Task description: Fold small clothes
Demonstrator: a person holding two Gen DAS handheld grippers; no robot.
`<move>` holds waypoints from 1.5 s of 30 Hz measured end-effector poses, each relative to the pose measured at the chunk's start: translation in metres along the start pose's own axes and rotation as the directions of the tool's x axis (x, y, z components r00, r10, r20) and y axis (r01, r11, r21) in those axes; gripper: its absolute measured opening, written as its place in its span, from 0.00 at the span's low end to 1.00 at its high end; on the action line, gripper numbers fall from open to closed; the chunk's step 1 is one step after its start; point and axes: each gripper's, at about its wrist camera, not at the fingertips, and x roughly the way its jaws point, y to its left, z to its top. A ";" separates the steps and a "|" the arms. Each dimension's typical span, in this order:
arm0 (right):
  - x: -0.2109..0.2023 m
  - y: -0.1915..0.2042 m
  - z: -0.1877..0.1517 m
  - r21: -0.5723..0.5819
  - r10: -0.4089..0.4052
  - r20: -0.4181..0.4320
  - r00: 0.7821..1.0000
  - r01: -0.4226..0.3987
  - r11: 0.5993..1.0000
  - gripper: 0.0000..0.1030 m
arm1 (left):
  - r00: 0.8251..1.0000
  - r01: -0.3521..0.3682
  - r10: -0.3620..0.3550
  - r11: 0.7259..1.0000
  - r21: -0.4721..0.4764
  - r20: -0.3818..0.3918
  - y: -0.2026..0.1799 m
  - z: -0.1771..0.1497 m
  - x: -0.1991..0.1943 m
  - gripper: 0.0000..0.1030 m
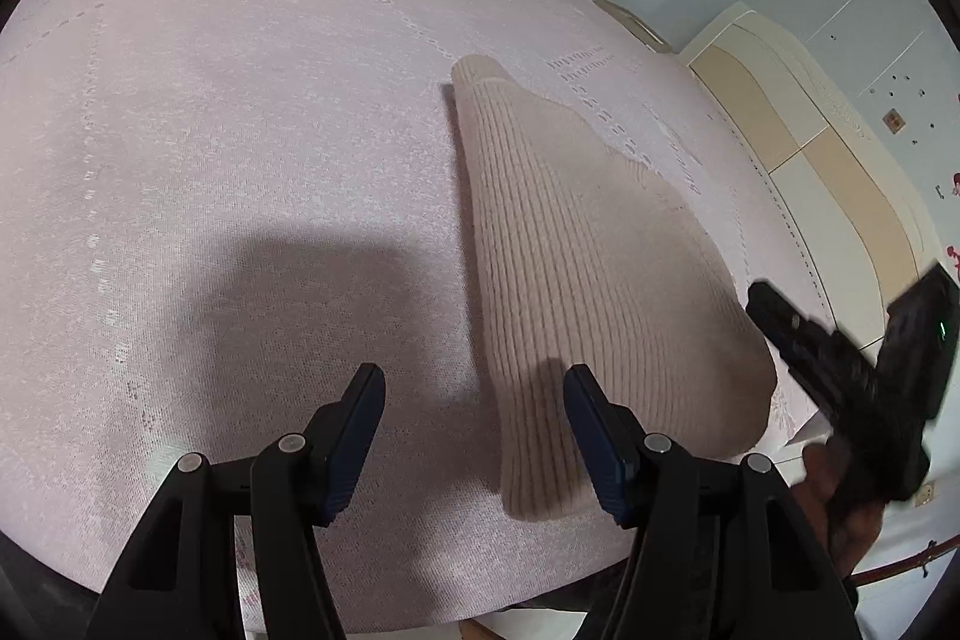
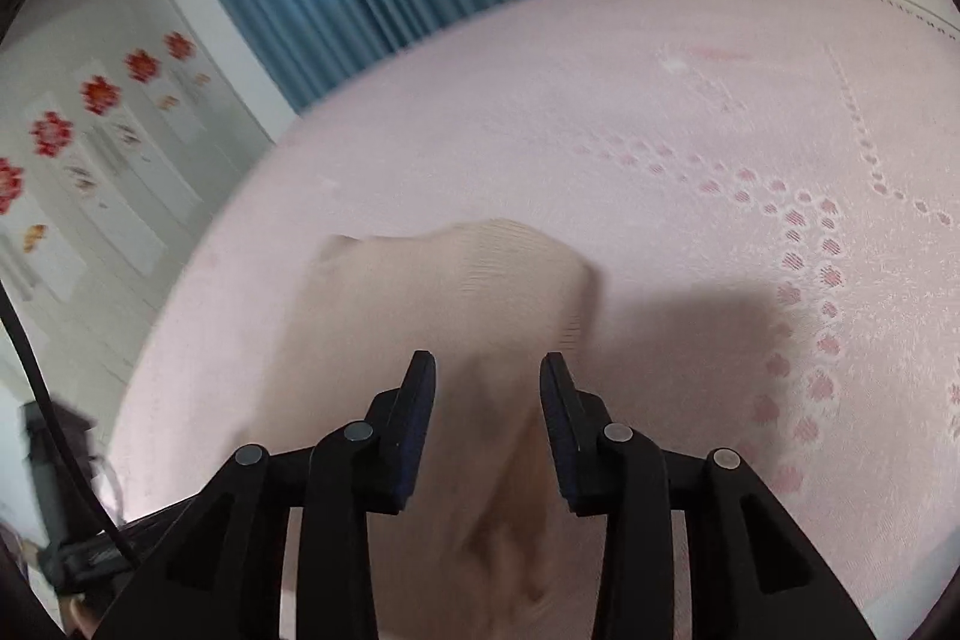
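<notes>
Right wrist view is blurred, and the beige ribbed knit garment (image 2: 432, 340) runs out of sight beneath the right gripper (image 2: 487, 376), whose fingers stand moderately apart with nothing between them. Left wrist view shows the garment (image 1: 576, 292) folded into a long tapering shape at centre right on the pink lace-patterned bed cover (image 1: 240, 130). The left gripper (image 1: 474, 388) has its fingers spread wide and empty, its right finger overlapping the garment's lower end.

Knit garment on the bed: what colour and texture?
Pale beige knit garment with fine lengthwise ribs; clearest in the left wrist view.
</notes>
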 end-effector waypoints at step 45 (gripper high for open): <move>0.014 0.000 0.016 0.240 0.252 -0.074 0.965 -0.228 0.944 0.35 | 0.988 0.031 -0.019 0.996 -0.079 0.153 0.085 -0.015 -0.068 0.58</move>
